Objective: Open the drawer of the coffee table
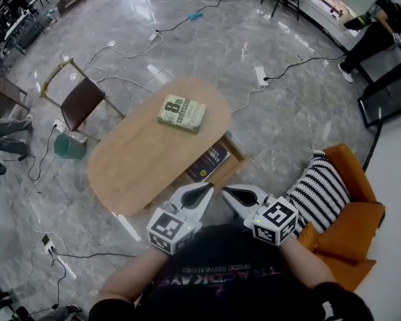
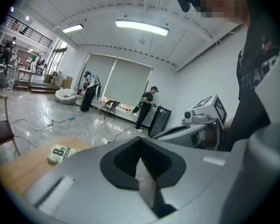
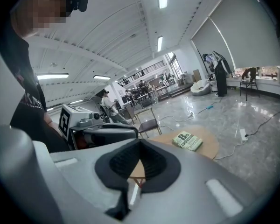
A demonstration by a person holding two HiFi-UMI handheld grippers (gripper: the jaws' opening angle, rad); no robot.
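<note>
An oval wooden coffee table (image 1: 134, 159) stands on the grey floor with a green book (image 1: 182, 112) lying on top. Its drawer (image 1: 238, 158) sticks out from the near right side, and a dark book (image 1: 208, 162) lies in it. My left gripper (image 1: 205, 190) and right gripper (image 1: 228, 192) hover side by side just short of the drawer, both shut with nothing between the jaws. In the left gripper view the left gripper (image 2: 141, 169) is shut, with the green book (image 2: 61, 153) beyond it. The right gripper (image 3: 139, 168) is shut too and faces the table (image 3: 210, 147).
An orange armchair (image 1: 351, 209) with a striped cushion (image 1: 319, 189) stands close at the right. A wooden chair (image 1: 81, 99) and a teal bin (image 1: 68, 146) sit left of the table. Cables and a power strip (image 1: 260, 76) lie on the floor. A person (image 1: 377, 35) stands far right.
</note>
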